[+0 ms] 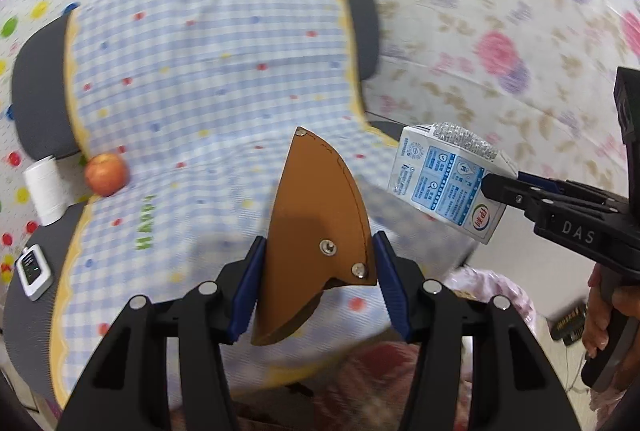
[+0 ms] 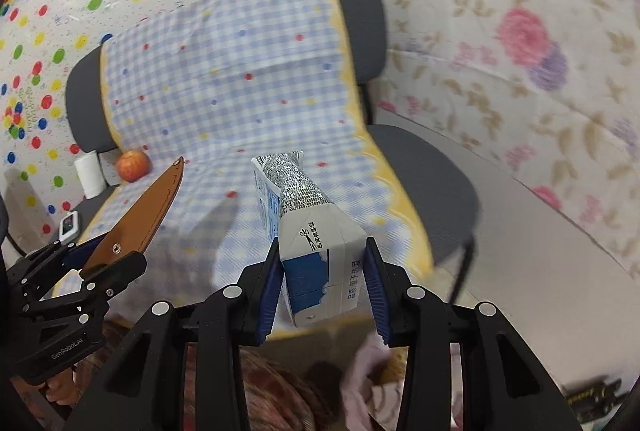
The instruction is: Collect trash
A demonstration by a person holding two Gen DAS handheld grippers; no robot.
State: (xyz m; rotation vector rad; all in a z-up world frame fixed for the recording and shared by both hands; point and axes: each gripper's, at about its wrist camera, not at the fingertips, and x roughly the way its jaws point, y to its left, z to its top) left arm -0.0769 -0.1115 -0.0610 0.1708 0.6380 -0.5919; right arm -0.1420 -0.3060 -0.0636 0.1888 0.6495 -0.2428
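My left gripper [image 1: 318, 271] is shut on a brown leather sheath [image 1: 316, 231], held pointing up above the chair; it also shows in the right wrist view [image 2: 140, 215]. My right gripper [image 2: 322, 279] is shut on a blue and white milk carton [image 2: 316, 251] with a silver top. In the left wrist view the carton [image 1: 444, 179] hangs in the air at the right, held by the right gripper [image 1: 496, 187].
A grey chair [image 1: 40, 91] is covered by a blue checked cloth [image 1: 208, 71]. On its left side lie a red apple [image 1: 106, 173], a white paper roll [image 1: 44, 189] and a small white device [image 1: 34, 271]. Patterned sheets [image 1: 500, 31] hang behind. Pink fabric [image 2: 372, 383] lies below.
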